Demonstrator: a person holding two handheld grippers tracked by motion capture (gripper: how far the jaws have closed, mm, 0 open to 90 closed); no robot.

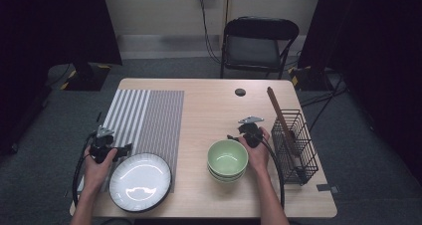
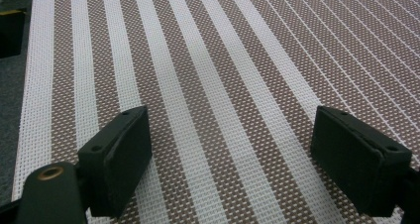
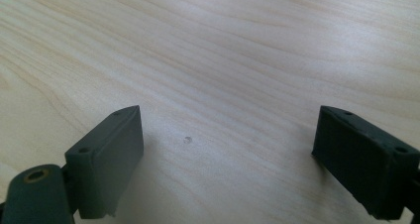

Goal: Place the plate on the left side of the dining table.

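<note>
High view shows a pale wooden counter with rounded corners. On its left part lies a rectangular woven placemat in brown and white stripes, broad on one half and fine on the other. Overlapping the mat's near corner is a round white plate with a dark rim, glossy and flat. Right of centre sits a stack of pale green ceramic bowls, smooth and rounded, the top one open and bare inside. A black wire basket stands at the right edge, with a long brown wooden stick leaning out of it.

The left tool rests over the mat just beside the plate's left rim; in the left gripper view its jaws stand wide apart above the striped weave, holding nothing. The right tool sits just beyond the bowls' right rim, close to the basket; in the right gripper view its jaws are likewise spread wide over bare wood.
</note>
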